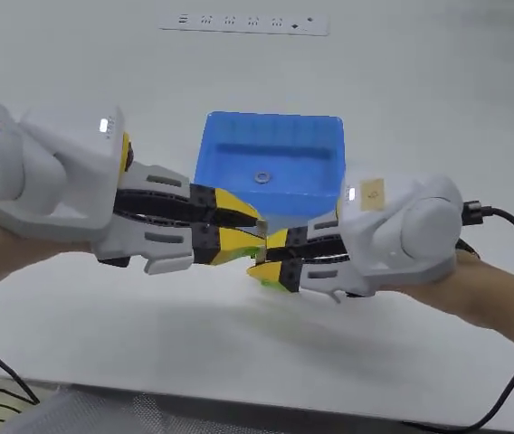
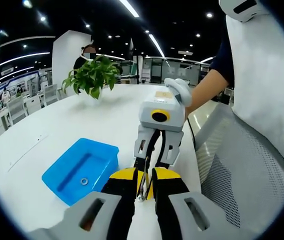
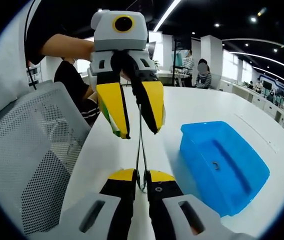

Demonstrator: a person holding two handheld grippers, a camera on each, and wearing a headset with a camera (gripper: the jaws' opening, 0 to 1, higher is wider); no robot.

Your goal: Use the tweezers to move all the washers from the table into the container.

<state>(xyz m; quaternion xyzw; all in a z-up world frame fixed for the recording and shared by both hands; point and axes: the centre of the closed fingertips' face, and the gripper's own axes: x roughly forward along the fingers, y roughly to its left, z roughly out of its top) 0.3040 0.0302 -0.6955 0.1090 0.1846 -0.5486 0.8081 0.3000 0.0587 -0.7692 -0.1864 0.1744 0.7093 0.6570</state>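
One washer [image 1: 262,177] lies in the blue container [image 1: 275,119] at 12 o'clock; right gripper [image 3: 142,176] clamps the tweezers [image 3: 141,145], left gripper [image 1: 259,228] jaws apart around them.

A long white desk [image 1: 239,344] carried a power strip [image 1: 243,23] and a potted plant [image 2: 93,75] — a grey mesh chair [image 3: 32,165] stood beside it, under strip lights [image 2: 130,7] on a dark ceiling.

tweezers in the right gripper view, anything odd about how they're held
Yes: the tweezers bridge both grippers, one end pinched in the right gripper, the other between the left gripper's jaws, leaving no end free. Whether the left grips them is unclear.
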